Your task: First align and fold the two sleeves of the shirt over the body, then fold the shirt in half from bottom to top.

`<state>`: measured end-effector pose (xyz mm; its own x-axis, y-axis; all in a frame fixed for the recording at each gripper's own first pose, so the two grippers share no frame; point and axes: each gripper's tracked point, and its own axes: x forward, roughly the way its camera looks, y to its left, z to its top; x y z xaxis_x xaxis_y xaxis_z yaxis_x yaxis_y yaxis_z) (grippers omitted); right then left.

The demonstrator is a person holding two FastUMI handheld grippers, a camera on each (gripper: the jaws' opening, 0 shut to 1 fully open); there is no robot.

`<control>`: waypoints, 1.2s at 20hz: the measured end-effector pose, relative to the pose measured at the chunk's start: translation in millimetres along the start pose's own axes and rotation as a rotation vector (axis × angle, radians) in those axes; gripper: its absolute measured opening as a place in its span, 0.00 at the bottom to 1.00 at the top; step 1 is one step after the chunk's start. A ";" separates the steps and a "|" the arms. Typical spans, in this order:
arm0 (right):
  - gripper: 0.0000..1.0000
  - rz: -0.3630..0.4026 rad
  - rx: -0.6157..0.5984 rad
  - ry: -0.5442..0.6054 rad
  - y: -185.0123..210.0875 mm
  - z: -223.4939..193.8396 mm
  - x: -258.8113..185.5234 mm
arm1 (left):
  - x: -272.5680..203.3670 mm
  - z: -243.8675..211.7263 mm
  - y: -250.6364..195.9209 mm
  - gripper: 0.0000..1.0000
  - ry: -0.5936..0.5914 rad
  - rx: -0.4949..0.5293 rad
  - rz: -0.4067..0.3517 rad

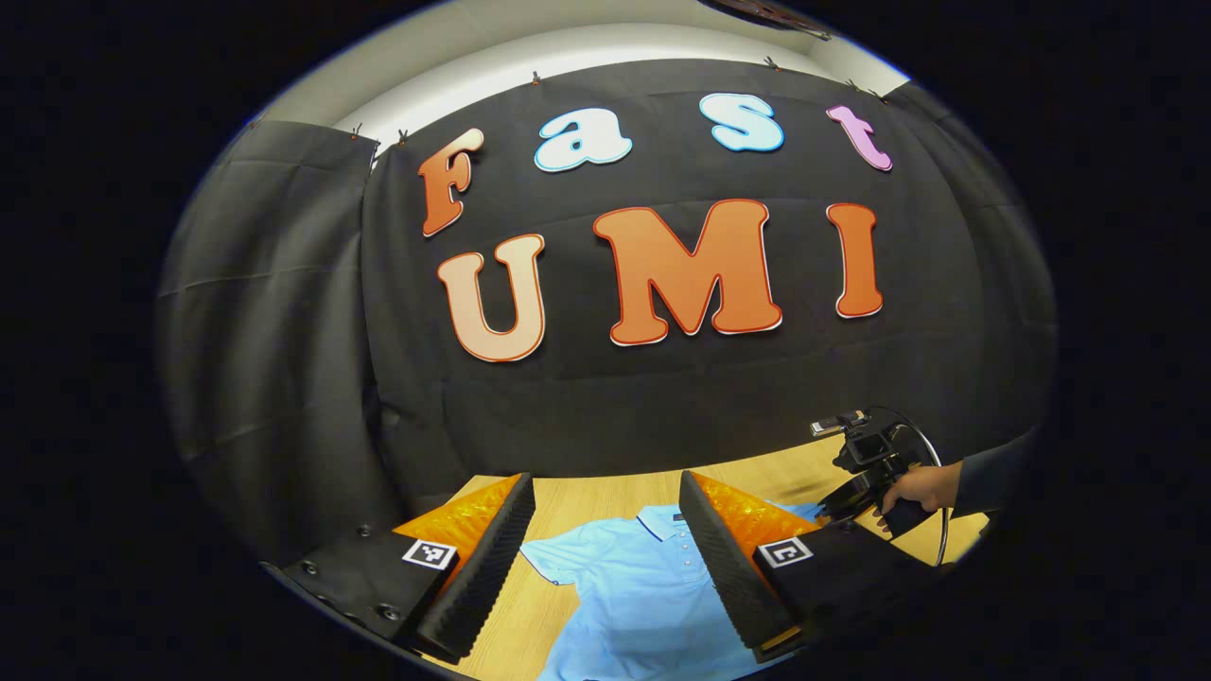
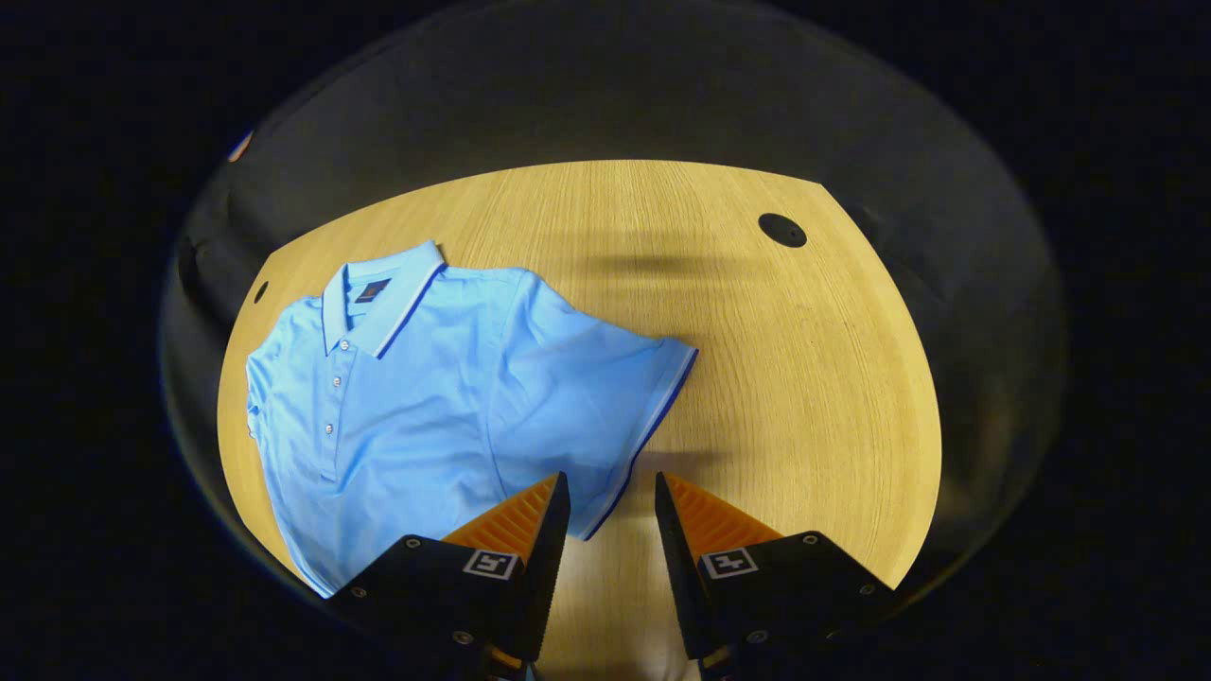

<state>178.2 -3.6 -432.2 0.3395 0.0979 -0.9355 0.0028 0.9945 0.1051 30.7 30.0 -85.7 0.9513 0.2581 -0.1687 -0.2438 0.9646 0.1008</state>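
Right gripper view, wooden table [image 2: 804, 378], black cloth wall [image 1: 284, 312], light-blue shirt [image 2: 426, 407]

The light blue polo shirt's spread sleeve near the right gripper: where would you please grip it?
Probably at the dark-trimmed cuff of the light blue polo shirt, coming from the bare wooden table side. That edge lies flat and free just ahead of the open right gripper, so it could be carried inward over the body.

The right gripper [image 2: 612, 501] hangs open over the near edge of the wooden desk [image 2: 804, 378], just by the sleeve [image 2: 615, 397] of the blue polo shirt [image 2: 416, 407].
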 end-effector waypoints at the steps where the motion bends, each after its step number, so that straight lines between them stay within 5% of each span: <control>1: 0.53 0.000 0.007 0.011 -0.5 -0.2 4.2 | 2.4 -0.4 1.3 1.00 0.006 0.003 0.006; 6: 0.42 0.001 0.029 0.035 3.3 4.0 22.8 | 9.5 -6.1 -4.1 1.00 0.034 0.009 0.017; 11: 0.08 0.043 0.049 0.043 8.8 5.0 18.1 | 18.3 -3.8 -14.8 1.00 0.039 0.030 0.004; 17: 0.04 0.144 0.096 -0.049 29.7 31.7 -0.5 | 19.1 -8.9 -18.2 1.00 0.052 0.028 -0.001; 24: 0.04 0.217 0.030 -0.107 71.2 51.8 -21.0 | 10.8 -17.5 25.5 1.00 0.067 0.012 0.099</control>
<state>220.0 63.1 -387.6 0.4329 0.3030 -0.8490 -0.0539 0.9488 0.3111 31.5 58.3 -102.2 0.9077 0.3560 -0.2223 -0.3337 0.9334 0.1323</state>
